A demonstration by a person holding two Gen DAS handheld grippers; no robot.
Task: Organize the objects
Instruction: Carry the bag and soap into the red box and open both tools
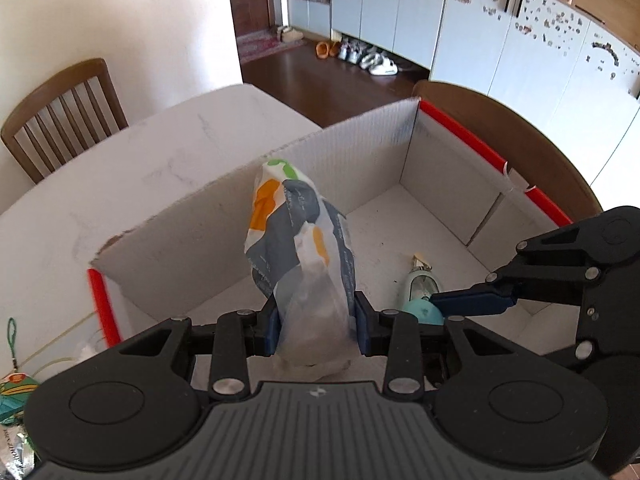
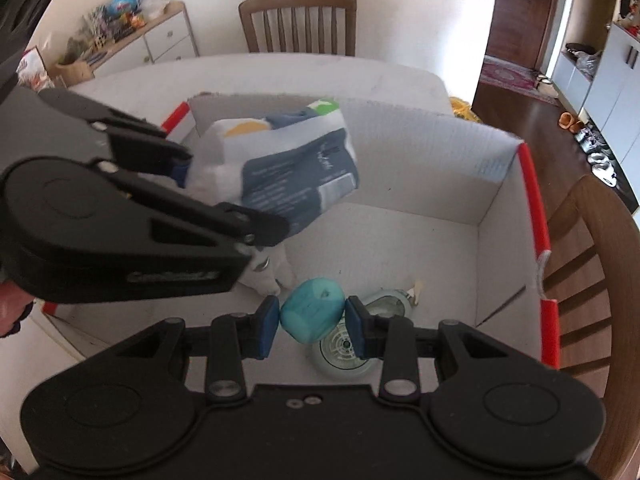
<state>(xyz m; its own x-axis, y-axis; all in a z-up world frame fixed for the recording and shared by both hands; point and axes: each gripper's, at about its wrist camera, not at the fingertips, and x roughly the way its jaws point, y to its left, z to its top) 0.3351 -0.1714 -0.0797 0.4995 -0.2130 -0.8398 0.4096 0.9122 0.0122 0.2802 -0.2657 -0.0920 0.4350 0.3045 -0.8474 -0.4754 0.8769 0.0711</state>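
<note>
A: Start on the left. What has the left gripper (image 1: pixel 315 330) got?

B: A soft printed plastic packet (image 1: pixel 298 248), clamped low down between the blue pads, jaws closed only partway because the packet fills the gap. The rest of the packet stands up and forward of the fingers, out over the open white cardboard box (image 1: pixel 372 140).

A: Why held by its bottom end?

B: I'd judge that lets the bulk hang clear into the box, with the near wall just below the jaws, so it can be let go inside without snagging the rim.

A: And to the right?

B: The right gripper (image 2: pixel 312 326) pinches a teal rounded block (image 2: pixel 313 314) squarely between its pads, again partly closed on the thing. It points down into the box too, just beside the left gripper.

A: What lies beneath it?

B: Directly under and beyond its fingertips, a pale round item (image 2: pixel 344 350) already rests on the box floor. So the block seems meant to go next to it, and the packet further left.
</note>
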